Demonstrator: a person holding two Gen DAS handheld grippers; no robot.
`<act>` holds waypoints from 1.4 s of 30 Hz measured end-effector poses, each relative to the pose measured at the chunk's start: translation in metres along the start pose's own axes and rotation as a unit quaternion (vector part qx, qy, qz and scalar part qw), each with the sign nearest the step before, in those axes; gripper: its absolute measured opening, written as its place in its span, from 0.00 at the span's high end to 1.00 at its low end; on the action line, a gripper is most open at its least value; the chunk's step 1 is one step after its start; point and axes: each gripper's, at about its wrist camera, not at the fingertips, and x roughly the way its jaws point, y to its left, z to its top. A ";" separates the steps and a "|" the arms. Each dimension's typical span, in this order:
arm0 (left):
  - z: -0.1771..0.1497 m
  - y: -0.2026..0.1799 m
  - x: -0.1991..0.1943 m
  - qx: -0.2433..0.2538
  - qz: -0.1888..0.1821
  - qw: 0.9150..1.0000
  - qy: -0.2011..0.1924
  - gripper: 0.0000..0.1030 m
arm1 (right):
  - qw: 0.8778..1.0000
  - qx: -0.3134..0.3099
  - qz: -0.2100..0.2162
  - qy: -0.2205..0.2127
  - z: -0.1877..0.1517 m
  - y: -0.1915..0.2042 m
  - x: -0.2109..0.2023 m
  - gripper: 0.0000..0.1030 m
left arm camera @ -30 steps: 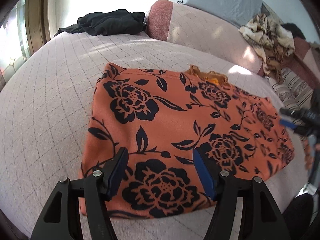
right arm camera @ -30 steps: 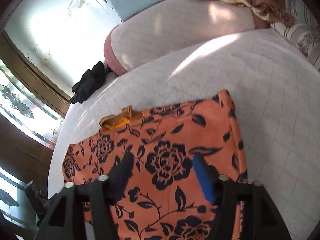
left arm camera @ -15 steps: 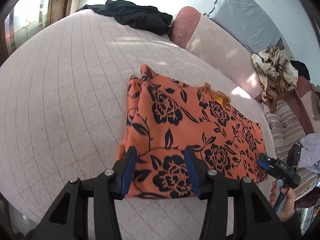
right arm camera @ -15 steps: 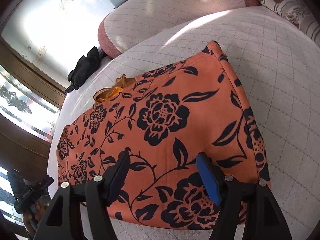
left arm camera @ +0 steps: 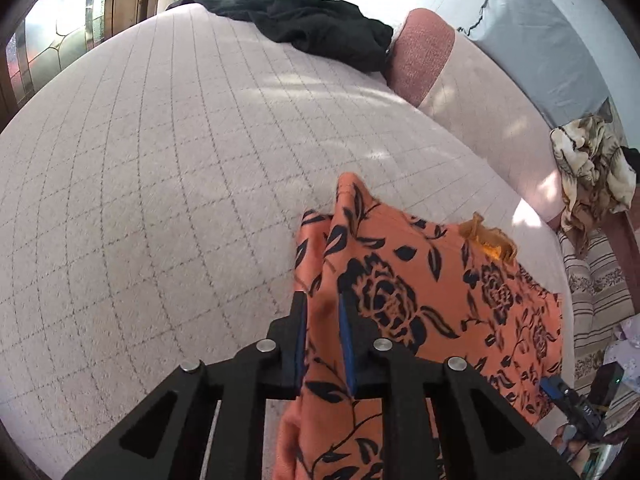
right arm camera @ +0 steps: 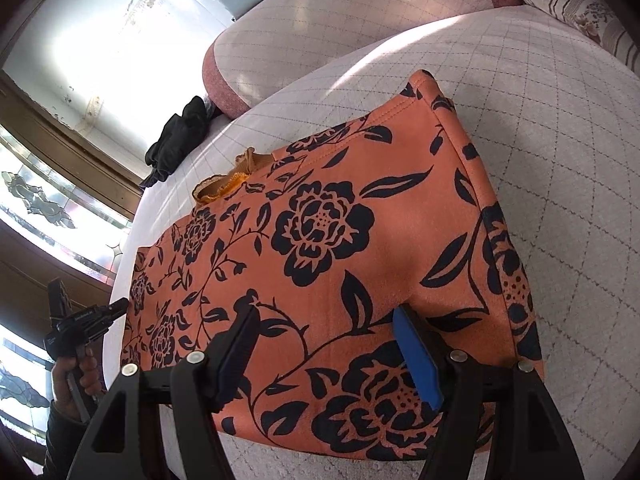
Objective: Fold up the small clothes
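An orange garment with black flowers (right arm camera: 340,216) lies flat on a pale quilted bed (right arm camera: 560,160). In the left wrist view my left gripper (left arm camera: 322,312) is shut on the garment's left edge (left arm camera: 324,320), and the cloth (left arm camera: 420,288) bunches up between the blue pads. My right gripper (right arm camera: 324,332) is open, its jaws wide apart just above the garment's near edge. The left gripper also shows in the right wrist view (right arm camera: 92,318) at the garment's far end. The right gripper shows small in the left wrist view (left arm camera: 568,400).
A black garment (left arm camera: 312,28) lies at the bed's far edge by a pink bolster (left arm camera: 424,56). A patterned beige cloth (left arm camera: 592,168) and striped bedding (left arm camera: 596,292) lie to the right. A window (right arm camera: 36,200) is on the left.
My left gripper has closed on the garment's left edge and lifted it into a bunch. My right gripper has moved lower and closer to the garment's near edge, still open.
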 end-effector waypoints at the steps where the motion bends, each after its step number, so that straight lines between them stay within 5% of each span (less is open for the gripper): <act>1: 0.007 -0.006 0.002 0.009 -0.005 1.000 -0.002 0.81 | 1.000 -0.002 0.000 0.000 0.000 0.001 0.000 0.28; 3: 0.017 -0.016 0.016 0.036 0.008 0.999 0.008 0.80 | 1.000 -0.001 0.000 0.002 0.000 0.001 0.000 0.28; 6: 0.026 0.000 0.054 0.036 0.095 0.994 0.038 0.72 | 1.000 0.002 0.003 0.004 0.001 0.000 0.001 0.27; 12: 0.026 -0.002 0.016 0.030 0.077 0.996 -0.020 0.75 | 1.000 0.021 0.014 0.008 0.013 0.002 -0.009 0.27; 17: 0.002 -0.034 -0.006 0.073 0.042 0.996 -0.037 0.62 | 0.996 0.042 0.070 -0.024 0.071 0.004 -0.010 0.27; 21: -0.031 -0.058 -0.004 0.106 0.033 0.994 -0.025 0.47 | 0.994 0.106 0.017 -0.002 0.118 -0.046 0.043 0.27; 23: -0.049 -0.063 -0.004 0.118 0.041 0.992 -0.014 0.47 | 0.982 0.179 0.055 -0.014 0.123 -0.074 0.049 0.27; 26: -0.066 -0.067 -0.004 0.128 0.040 0.991 -0.009 0.47 | 0.985 0.153 0.064 -0.053 0.113 -0.047 0.015 0.26; 31: -0.092 -0.056 -0.012 0.120 0.052 0.991 -0.004 0.47 | 0.995 0.069 0.069 -0.022 0.046 0.005 -0.025 0.26; 34: -0.107 -0.051 -0.009 0.156 0.080 0.984 -0.014 0.47 | 0.994 0.073 0.083 -0.020 -0.003 0.005 -0.037 0.21; 37: -0.108 -0.061 -0.028 0.155 0.090 0.984 -0.021 0.47 | 0.994 0.107 0.018 0.004 -0.029 -0.022 -0.026 0.21; 39: -0.110 -0.065 -0.048 0.155 0.065 0.985 -0.044 0.44 | 0.990 0.134 0.048 -0.014 -0.034 -0.029 -0.038 0.21; 42: -0.119 -0.061 -0.047 0.154 0.083 0.984 -0.043 0.34 | 0.990 0.108 0.073 -0.054 -0.036 -0.016 -0.063 0.21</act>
